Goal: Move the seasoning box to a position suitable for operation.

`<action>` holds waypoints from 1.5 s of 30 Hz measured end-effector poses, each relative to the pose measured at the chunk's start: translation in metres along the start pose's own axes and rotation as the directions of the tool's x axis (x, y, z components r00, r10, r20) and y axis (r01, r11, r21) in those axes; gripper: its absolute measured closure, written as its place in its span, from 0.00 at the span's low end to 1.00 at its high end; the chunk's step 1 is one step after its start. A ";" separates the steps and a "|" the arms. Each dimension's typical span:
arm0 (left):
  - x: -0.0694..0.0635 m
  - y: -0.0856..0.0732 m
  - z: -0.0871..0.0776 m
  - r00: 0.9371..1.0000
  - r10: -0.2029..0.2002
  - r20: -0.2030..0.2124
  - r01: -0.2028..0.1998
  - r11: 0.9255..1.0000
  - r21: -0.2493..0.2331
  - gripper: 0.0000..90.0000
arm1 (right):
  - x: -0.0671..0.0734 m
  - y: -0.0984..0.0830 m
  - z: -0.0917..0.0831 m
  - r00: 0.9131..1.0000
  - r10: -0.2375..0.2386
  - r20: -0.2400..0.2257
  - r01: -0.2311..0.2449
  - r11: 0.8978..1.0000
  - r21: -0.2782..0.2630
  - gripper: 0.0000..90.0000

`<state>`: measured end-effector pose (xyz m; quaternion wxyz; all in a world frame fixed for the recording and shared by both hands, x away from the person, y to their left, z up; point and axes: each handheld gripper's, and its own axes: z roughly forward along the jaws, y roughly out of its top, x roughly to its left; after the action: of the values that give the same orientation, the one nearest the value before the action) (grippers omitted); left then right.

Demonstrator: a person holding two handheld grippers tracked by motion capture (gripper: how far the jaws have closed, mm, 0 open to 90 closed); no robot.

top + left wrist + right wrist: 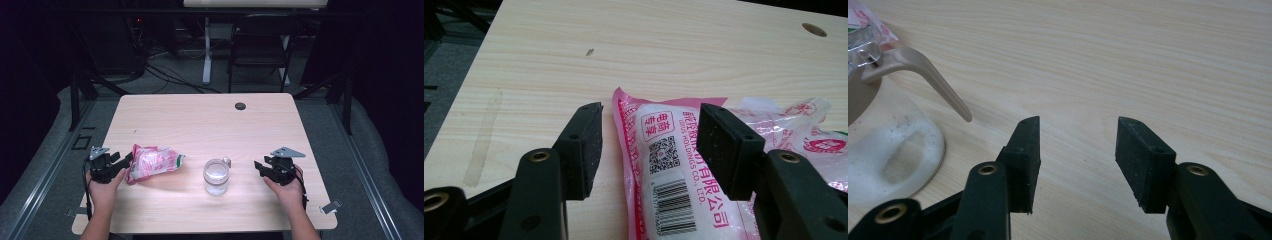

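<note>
My left gripper (649, 145) straddles the pink bag (684, 170), jaws spread; right gripper (1078, 155) (also spread) sits beside the jar (883, 145).

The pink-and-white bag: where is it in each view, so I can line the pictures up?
High view: pink-and-white bag lies left of centre, by the left gripper.
Left gripper view: bottom centre, between the open jaws.
Right gripper view: a corner at top left, behind the glass jar.
Shared landmark: the jar.
</note>
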<state>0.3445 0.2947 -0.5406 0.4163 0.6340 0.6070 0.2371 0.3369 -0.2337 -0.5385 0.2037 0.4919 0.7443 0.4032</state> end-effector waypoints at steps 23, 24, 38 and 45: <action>0.002 -0.011 -0.026 0.999 0.034 -0.013 -0.034 0.999 0.012 0.53 | 0.049 0.016 0.031 0.967 -0.170 -0.191 0.178 0.984 0.024 0.73; 0.001 -0.014 -0.029 1.000 0.027 -0.013 -0.027 1.000 0.008 0.53 | 0.050 0.017 0.034 0.964 -0.176 -0.198 0.185 0.982 0.029 0.73; -0.027 -0.019 -0.038 0.991 0.131 0.041 -0.132 0.991 0.022 0.62 | 0.058 0.022 0.059 0.953 -0.195 -0.234 0.214 0.975 0.061 0.93; -0.053 -0.018 -0.034 0.970 0.222 0.096 -0.224 0.974 0.016 0.64 | 0.064 0.020 0.055 0.961 -0.214 -0.174 0.229 0.971 0.073 0.95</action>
<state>0.2986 0.2498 -0.5253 0.4065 0.7141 0.5149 0.2445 0.3589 -0.1506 -0.5487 0.1623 0.3792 0.8268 0.3825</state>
